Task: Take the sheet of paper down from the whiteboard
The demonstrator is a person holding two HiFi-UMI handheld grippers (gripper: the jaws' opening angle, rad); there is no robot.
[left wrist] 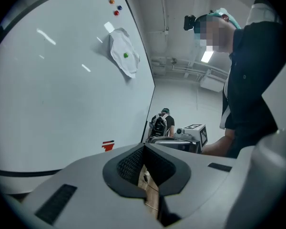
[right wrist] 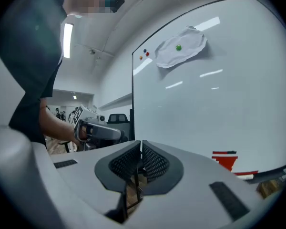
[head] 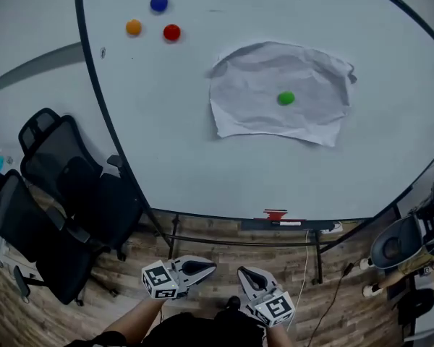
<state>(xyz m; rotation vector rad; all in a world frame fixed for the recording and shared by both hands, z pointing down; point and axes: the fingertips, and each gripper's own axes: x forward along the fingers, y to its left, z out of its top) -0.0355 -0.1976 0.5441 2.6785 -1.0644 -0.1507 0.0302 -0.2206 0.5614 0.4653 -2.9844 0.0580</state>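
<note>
A crumpled white sheet of paper (head: 278, 92) hangs on the whiteboard (head: 202, 150), pinned by a green magnet (head: 286, 98). The paper (left wrist: 123, 53) also shows far off in the left gripper view, and the paper (right wrist: 181, 47) high up in the right gripper view. Both grippers are held low, close to the person's body and well short of the board. My left gripper (head: 208, 269) is shut with nothing between its jaws. My right gripper (head: 242, 273) is shut and empty too. The two point towards each other.
Blue (head: 158, 3), orange (head: 133, 27) and red (head: 171, 32) magnets sit at the board's upper left. A red eraser (head: 275, 215) and a marker lie on the board's tray. Black office chairs (head: 65, 201) stand to the left. A bin and cables (head: 401, 244) are at the right.
</note>
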